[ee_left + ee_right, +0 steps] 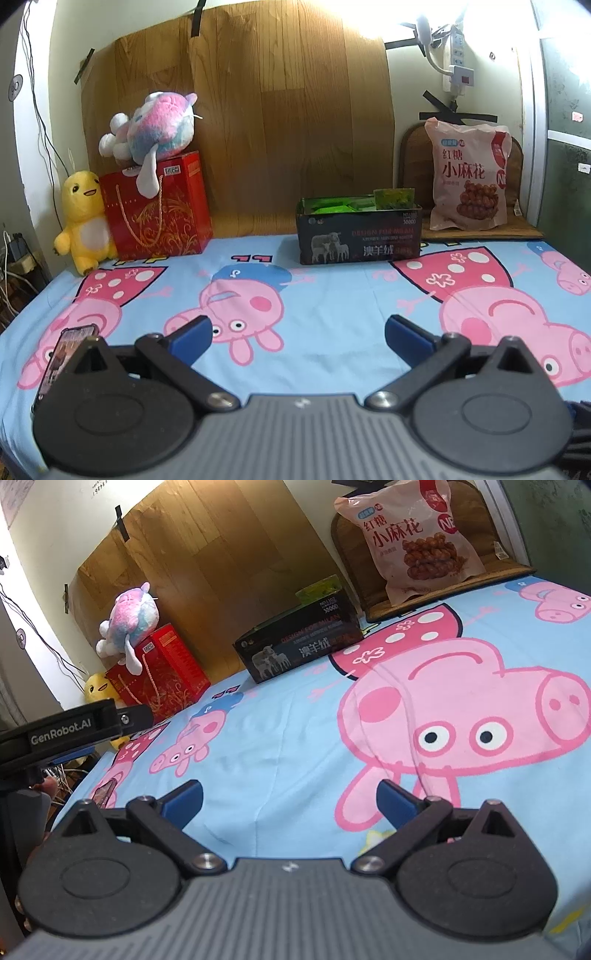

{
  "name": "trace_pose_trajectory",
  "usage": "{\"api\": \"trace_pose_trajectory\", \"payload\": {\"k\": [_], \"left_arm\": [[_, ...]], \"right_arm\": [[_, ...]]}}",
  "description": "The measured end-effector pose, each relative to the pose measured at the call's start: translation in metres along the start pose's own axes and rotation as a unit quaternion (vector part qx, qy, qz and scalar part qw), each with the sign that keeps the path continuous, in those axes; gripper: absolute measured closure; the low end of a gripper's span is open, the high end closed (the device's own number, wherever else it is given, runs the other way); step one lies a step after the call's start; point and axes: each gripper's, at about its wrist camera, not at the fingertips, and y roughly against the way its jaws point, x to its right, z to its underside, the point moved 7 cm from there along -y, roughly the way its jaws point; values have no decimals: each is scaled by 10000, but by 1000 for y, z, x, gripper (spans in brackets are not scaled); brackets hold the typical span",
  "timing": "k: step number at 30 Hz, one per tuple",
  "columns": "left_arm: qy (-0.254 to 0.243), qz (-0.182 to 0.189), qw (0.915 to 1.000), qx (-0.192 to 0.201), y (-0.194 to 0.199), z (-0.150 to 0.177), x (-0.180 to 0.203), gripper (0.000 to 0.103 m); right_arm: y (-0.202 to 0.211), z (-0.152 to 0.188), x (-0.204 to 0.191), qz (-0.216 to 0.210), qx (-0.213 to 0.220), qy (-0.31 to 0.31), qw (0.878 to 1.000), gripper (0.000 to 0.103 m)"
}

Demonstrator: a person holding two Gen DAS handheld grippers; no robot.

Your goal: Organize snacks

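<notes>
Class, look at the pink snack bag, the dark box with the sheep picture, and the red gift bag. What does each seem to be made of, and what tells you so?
Pink snack bag: probably thin plastic film, slightly glossy and crinkled, with a puffy shape.
Dark box: likely printed cardboard, with straight walls and sharp corners; a metal tin cannot be ruled out.
Red gift bag: seemingly coated paper with gold print and twisted cord handles.

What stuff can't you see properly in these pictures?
- Inside the dark box: the left wrist view shows only green packets at the top; the walls hide the rest. In the right wrist view the near wall hides nearly everything.
- Yellow plush: mostly behind the left gripper's body in the right wrist view.
- Phone: partly covered by the gripper's body in the left wrist view.
- Snack bag: its top is cut off by the right wrist view's edge.
</notes>
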Motion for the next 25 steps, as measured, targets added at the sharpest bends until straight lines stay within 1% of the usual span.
{"api": "trace_pose_trajectory", "payload": {"k": [3,6,17,22,25], "left_arm": [[-32,5,10000,-74,-2,2,1,0],[22,87,9997,-220,-6,5,1,0],[207,197,9975,-643,-20,15,-2,0],[155,209,9983,-528,-18,14,-2,0],[152,251,9979,-583,-20,13,1,0]], "right_arm": [[0,0,0,8,-10,2,10000,2],[0,0,1,16,-11,-13,10000,2],[-1,1,2,44,-26,-26,10000,1],[-1,1,2,51,-11,-22,10000,1],[-1,1,3,52,-18,-19,10000,1]]}}
